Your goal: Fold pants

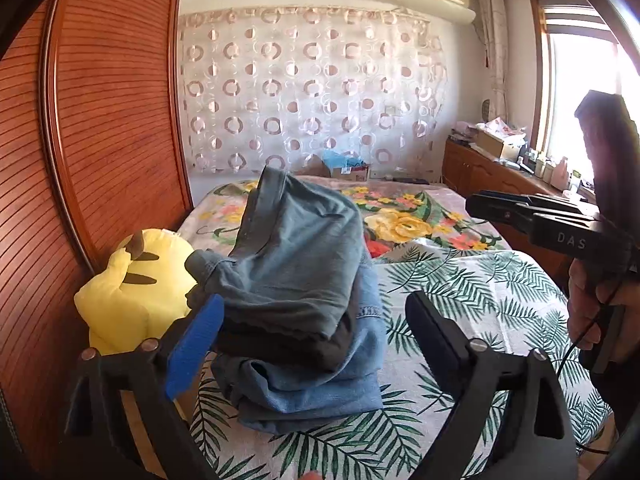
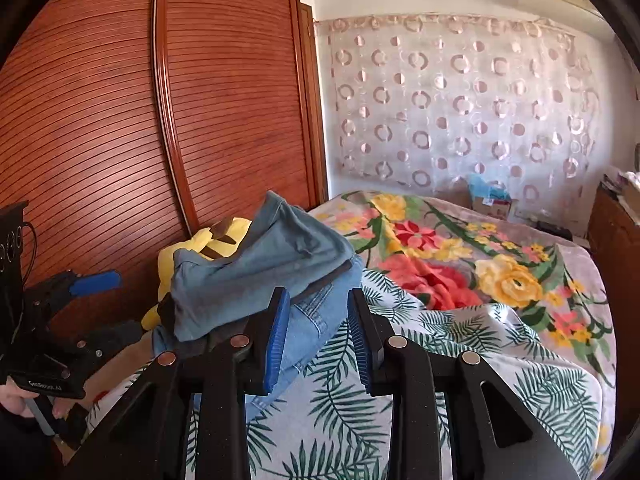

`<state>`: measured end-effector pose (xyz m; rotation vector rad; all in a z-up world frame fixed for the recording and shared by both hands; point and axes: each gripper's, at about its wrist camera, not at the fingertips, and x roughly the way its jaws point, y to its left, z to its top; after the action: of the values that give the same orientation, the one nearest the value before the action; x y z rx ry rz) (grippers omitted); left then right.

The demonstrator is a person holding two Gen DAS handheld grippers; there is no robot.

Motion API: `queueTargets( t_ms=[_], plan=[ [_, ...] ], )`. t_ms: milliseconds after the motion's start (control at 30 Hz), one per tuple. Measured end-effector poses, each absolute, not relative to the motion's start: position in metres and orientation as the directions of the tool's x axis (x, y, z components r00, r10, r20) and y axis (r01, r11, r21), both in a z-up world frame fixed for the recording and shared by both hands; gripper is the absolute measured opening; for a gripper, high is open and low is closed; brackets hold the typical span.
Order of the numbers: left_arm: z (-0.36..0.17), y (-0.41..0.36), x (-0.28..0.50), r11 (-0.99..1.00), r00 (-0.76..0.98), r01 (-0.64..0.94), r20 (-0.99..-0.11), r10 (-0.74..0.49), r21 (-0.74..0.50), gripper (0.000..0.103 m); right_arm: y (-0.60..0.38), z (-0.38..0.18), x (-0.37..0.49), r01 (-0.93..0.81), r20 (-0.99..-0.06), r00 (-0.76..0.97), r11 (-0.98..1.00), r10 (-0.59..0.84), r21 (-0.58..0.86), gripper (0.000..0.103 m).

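Observation:
A stack of folded pants [image 1: 300, 300] lies on the leaf-print sheet [image 1: 480, 300]: grey-blue pants on top, a dark pair under them, light blue jeans at the bottom. The stack also shows in the right wrist view [image 2: 260, 272]. My left gripper [image 1: 308, 332] is open, its fingers on either side of the near end of the stack, holding nothing. My right gripper [image 2: 318, 336] is open and empty, just in front of the stack's right edge. It shows from the side in the left wrist view [image 1: 480, 204].
A yellow plush toy [image 1: 136, 292] lies left of the stack against the wooden wardrobe [image 1: 100, 120]. A floral blanket [image 2: 460, 252] covers the far half of the bed. A cardboard box [image 1: 348, 168] stands by the curtain. A cluttered cabinet [image 1: 500, 168] stands at the right under the window.

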<state>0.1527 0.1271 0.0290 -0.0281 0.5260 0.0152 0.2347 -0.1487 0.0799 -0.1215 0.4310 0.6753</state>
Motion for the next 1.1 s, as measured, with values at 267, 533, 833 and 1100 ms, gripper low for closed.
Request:
queueTargets(
  t_ms=[267,533,833,1100],
  plan=[
    [0.039,0.111,0.138,1.0,0.874,-0.011,-0.486,0.014,0.008,0.093,-0.168,0.082,0.201,-0.609,-0.395,0.719,0.793,0.572,0.041,0.04],
    [0.041,0.092,0.129,0.999,0.874,-0.02,-0.485,0.031,0.028,0.093,-0.187,0.079,0.167,-0.562,-0.379,0.757,0.827,0.532,0.038,0.053],
    [0.038,0.062,0.125,0.998,0.87,0.053,-0.49,-0.057,-0.022,0.093,-0.218,0.069,0.122,-0.462,-0.386,0.812,0.886,0.438,0.033,0.063],
    [0.034,0.024,0.119,0.993,0.862,0.109,-0.494,-0.115,-0.041,0.093,-0.228,0.072,0.091,-0.356,-0.385,0.862,0.935,0.329,0.003,0.065]
  ],
)
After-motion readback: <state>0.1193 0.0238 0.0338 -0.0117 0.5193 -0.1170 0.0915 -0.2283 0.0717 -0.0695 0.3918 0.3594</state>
